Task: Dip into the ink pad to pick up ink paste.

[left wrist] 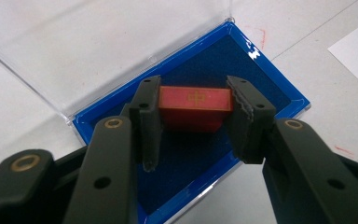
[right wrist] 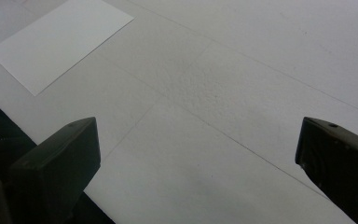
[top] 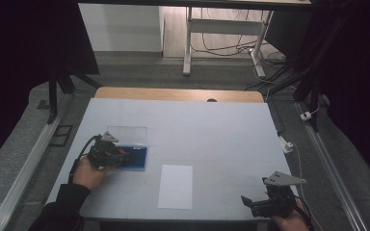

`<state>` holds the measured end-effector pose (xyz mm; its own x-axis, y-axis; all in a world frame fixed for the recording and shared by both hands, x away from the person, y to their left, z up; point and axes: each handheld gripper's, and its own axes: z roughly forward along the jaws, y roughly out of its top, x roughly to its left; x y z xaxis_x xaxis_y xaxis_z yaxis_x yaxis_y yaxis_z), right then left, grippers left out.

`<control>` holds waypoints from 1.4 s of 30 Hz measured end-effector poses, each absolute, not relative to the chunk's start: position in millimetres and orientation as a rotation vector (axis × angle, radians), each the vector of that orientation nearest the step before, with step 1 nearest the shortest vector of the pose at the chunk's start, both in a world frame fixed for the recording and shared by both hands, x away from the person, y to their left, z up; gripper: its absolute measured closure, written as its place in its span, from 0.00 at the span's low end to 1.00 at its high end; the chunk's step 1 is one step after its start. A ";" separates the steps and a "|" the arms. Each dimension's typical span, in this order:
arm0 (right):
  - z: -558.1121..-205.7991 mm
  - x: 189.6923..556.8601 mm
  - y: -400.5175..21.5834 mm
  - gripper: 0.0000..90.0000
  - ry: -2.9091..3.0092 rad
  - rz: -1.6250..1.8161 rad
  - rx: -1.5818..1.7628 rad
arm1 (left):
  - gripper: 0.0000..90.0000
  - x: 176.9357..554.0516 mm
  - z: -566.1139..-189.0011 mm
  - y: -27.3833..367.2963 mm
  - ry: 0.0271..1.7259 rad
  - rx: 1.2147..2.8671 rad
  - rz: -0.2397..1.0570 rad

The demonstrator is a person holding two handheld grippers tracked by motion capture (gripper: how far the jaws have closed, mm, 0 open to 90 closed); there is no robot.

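Note:
A shallow blue case lies open on the table, its clear lid folded back flat. Inside it, a small red block with a gold mark on top sits between the pads of my left gripper, which is shut on it just above the dark blue lining. From above, the left gripper reaches over the blue case at the table's left. Near the front right corner my right gripper stands open, and in its own view the right gripper has only bare table between the jaws.
A white sheet of paper lies flat at the front middle of the pale table, also seen as a white sheet from the right gripper. Beyond the table stand a wooden strip, desk legs and cables on the floor.

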<state>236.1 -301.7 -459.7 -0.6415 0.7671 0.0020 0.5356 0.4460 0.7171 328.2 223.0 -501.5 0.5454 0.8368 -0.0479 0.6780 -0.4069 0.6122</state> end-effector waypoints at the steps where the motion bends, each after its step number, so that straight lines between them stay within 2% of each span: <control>1: -459.7 236.2 -301.6 0.00 2.379 1.006 1.113 | 0.65 327.9 -501.8 222.4 1.218 2.204 0.361; 7: -459.8 236.1 -301.4 0.00 2.381 1.004 1.112 | 0.65 327.3 -504.4 224.1 1.231 2.179 0.347; 15: -460.2 236.6 -300.4 0.00 2.385 0.995 1.112 | 0.65 320.1 -503.4 208.5 1.204 2.257 0.487; 23: -460.2 236.5 -300.7 0.00 2.386 0.996 1.113 | 0.65 326.3 -507.5 226.8 1.269 2.124 0.323; 31: -460.3 236.8 -300.4 0.00 2.387 0.993 1.113 | 0.65 321.6 -503.8 210.8 1.233 2.232 0.454; 36: -460.2 236.6 -300.4 0.00 2.387 0.993 1.112 | 0.65 326.3 -506.0 224.1 1.279 2.141 0.332; 42: -460.3 236.6 -300.5 0.00 2.387 0.993 1.112 | 0.65 325.3 -504.3 217.7 1.269 2.183 0.382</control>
